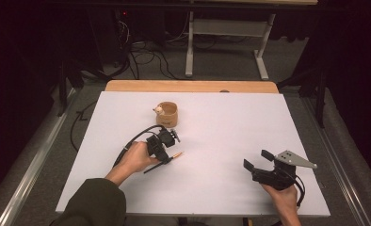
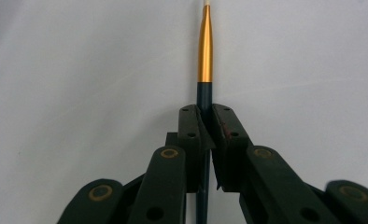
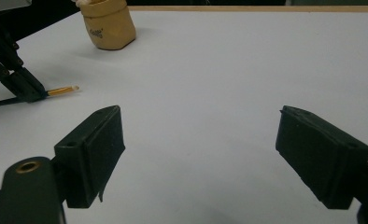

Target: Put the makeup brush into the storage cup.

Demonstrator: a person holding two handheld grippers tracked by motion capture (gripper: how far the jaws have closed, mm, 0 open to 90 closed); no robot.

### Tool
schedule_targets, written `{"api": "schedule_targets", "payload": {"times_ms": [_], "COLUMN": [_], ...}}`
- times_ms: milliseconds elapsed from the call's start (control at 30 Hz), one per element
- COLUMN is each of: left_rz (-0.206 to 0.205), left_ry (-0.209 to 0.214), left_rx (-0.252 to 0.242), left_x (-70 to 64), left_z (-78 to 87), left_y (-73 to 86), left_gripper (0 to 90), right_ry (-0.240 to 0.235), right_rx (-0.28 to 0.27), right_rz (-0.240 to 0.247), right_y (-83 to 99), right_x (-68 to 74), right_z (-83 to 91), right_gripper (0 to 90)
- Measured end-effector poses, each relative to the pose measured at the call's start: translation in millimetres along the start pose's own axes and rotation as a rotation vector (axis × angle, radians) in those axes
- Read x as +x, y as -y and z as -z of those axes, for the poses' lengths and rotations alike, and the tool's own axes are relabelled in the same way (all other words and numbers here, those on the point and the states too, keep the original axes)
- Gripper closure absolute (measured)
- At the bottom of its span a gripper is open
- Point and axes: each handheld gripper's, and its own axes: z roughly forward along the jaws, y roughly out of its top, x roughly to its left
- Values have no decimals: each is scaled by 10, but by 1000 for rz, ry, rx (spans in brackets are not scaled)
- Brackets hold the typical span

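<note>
A thin brush (image 1: pixel 176 155) with a dark handle, gold ferrule and pale tip (image 2: pixel 205 51) lies low over the white table (image 1: pixel 230 122). My left gripper (image 1: pixel 167 159) is shut on its dark handle, the jaws pinching it just behind the ferrule (image 2: pixel 205 114). The right gripper view shows the brush (image 3: pixel 60 90) poking out of the left gripper (image 3: pixel 30 93). A tan cup (image 1: pixel 167 114) with a small pale figure at its rim stands upright just beyond the left gripper, also in the right gripper view (image 3: pixel 108 25). My right gripper (image 1: pixel 257 159) rests open near the front right, nothing between its jaws (image 3: pixel 198 149).
A wooden strip (image 1: pixel 193 86) runs along the table's far edge. Beyond it are cables and the white legs of a stand (image 1: pixel 189 52) on the floor. Bare white surface stretches between the two grippers.
</note>
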Motion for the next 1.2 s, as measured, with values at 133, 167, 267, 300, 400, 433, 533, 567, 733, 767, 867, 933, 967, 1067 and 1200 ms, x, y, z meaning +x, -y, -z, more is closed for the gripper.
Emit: {"api": "schedule_targets", "payload": {"times_ms": [133,167,267,300,400,433,533,567,733,767,867,933,967,1067,1200], "left_rz": [5,8,14,16,19,19,22,22,24,21,18,21,21,26,45], "left_ry": [1,0,3,6,8,10,8,7,-6,-10,-18,-21,-24,-28,-29], "left_rx": [-12,-16,-26,-29,-42,-44,-57,-62,-99,-105,-132,-151,-166,-197,-235], "left_x": [10,12,22,26,34,38,43,44,29,26,21,18,20,29,43], "left_z": [25,32,51,58,79,86,105,112,165,180,225,255,277,323,355], "left_y": [16,19,27,29,37,39,48,50,66,70,86,99,109,134,140], "left_gripper": [828,828,828,828,828,828,828,828,828,827,828,828,828,828,828], "right_ry": [0,0,0,1,0,0,1,1,0,1,0,-2,-2,-2,0], "right_rx": [2,1,2,2,5,5,5,4,7,8,11,10,10,15,10], "right_rz": [-2,-2,-2,-2,-1,-1,-2,-1,-2,-1,2,1,4,-2,10], "right_y": [1,1,1,1,2,2,2,2,2,3,4,2,2,5,-4], "right_x": [2,1,2,3,5,5,5,5,6,5,4,9,7,12,24], "right_z": [-1,0,-1,-1,-3,-4,-6,-6,-10,-13,-21,-22,-25,-33,-19], "right_gripper": [171,171,171,171,171,171,171,171,171,171,171,171,171,171,171]}}
